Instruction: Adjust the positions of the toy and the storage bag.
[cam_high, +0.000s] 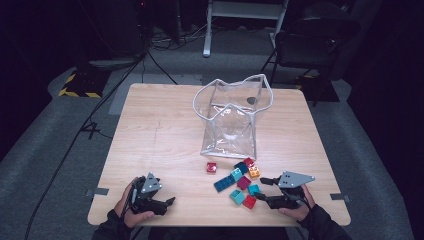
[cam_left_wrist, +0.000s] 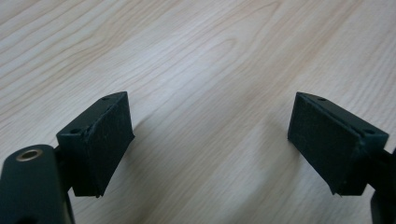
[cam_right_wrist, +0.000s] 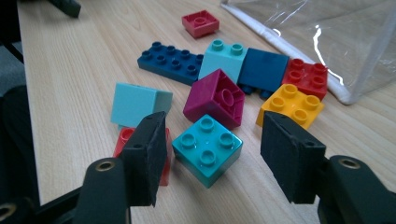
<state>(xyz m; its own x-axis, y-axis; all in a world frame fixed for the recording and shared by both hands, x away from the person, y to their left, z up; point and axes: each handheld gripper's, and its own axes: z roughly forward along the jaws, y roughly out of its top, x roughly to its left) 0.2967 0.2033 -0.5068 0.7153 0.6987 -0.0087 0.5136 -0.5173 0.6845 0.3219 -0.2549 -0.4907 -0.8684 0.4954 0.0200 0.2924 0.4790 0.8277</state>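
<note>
**Right gripper poised at a teal brick, left gripper idle over bare wood**

The right gripper (cam_right_wrist: 212, 156) had its two black jaws partly open, with a teal four-stud brick (cam_right_wrist: 207, 149) sitting between them; neither pad pressed on it, and it rested on the table. Just behind that brick lay a magenta brick (cam_right_wrist: 215, 99) tipped at an angle, a light teal brick (cam_right_wrist: 139, 105) on its side, and a red brick (cam_right_wrist: 125, 138) partly hidden by one jaw. Farther out were a yellow brick (cam_right_wrist: 290, 105), a long dark blue brick (cam_right_wrist: 170, 62), and a lone red brick (cam_right_wrist: 200, 23) set apart from the cluster.

From the high view, the cluster lay near the table's (cam_high: 160, 125) front edge, right of centre. A clear plastic bag (cam_high: 232, 117) stood open and upright just beyond it, toward the table's middle and far edge.

The left gripper (cam_left_wrist: 210, 140) had its jaws spread wide and held nothing, with only bare wood grain between them. It sat near the front left corner, well apart from the bricks, held in the person's left hand (cam_high: 131, 207).
</note>
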